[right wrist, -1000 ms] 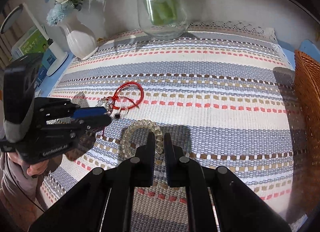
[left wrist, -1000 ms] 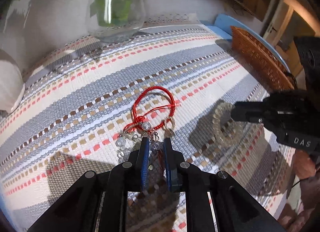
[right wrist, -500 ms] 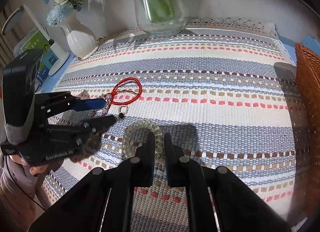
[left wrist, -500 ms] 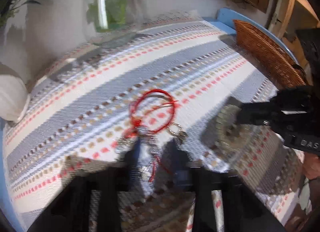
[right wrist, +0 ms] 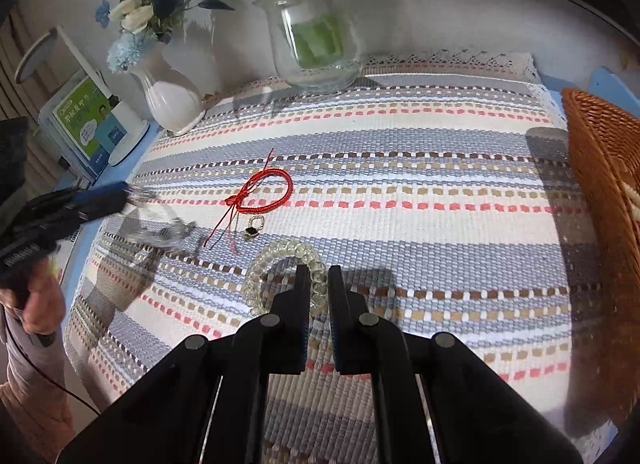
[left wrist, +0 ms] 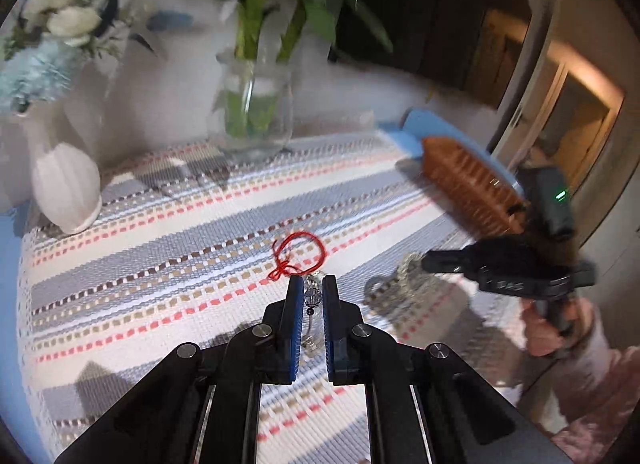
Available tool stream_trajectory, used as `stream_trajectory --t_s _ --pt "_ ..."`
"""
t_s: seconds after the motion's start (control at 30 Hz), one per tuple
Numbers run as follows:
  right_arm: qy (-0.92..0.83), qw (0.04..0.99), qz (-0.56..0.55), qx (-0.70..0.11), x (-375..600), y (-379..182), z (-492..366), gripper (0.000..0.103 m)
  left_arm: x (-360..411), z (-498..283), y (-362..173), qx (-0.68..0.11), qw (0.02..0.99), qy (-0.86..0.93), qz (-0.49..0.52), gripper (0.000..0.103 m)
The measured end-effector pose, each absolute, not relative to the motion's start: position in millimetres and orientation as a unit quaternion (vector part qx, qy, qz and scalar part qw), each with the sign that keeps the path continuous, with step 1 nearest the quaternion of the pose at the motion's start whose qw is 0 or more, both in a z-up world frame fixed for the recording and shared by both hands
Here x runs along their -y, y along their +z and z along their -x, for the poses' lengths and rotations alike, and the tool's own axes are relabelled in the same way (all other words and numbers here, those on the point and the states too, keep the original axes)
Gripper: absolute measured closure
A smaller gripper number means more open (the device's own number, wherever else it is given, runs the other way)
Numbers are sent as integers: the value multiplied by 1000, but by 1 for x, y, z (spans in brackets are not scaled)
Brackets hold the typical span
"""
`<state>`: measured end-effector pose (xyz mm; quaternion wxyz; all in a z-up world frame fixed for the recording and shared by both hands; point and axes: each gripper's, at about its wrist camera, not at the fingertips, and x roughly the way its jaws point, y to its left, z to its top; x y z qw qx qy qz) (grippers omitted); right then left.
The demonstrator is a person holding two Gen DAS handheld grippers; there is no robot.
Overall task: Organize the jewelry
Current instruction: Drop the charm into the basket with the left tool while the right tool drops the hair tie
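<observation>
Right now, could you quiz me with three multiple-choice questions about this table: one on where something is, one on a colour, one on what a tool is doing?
1. Where does the wicker basket stand?
A. at the right edge of the striped mat
B. in the middle of the mat
C. behind the white vase

2. What colour is the cord bracelet lying loose on the mat?
A. green
B. red
C. black

3. What is the left gripper doing?
A. gaping wide over nothing
B. pinching a beaded chain
C. resting inside the basket

Answers:
1 A: in the right wrist view the basket sits at the mat's right edge.
2 B: the cord loop is plainly red.
3 B: a clear bead and thin chain show between its blue pads, and the right wrist view shows a blurred loop hanging from it above the mat.
</observation>
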<state>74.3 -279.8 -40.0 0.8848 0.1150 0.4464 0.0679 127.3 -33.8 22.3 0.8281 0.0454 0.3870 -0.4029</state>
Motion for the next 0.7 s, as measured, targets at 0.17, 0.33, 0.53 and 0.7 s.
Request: stream_trajectory --t_s 0.17,0.33,0.53,0.7 --pt "63 884 -124 -447 284 -39 -58 93 25 -112 34 -376 830 -412 -34 94" --pt "49 880 -137 -453 292 -44 -40 93 33 -97 32 -377 822 -424 -37 94" --pt "38 878 -158 -450 309 -44 -19 93 63 -85 22 -382 804 -453 -44 94" --pt "23 882 -169 -440 326 -33 2 93 104 -81 32 -370 791 -486 -42 94"
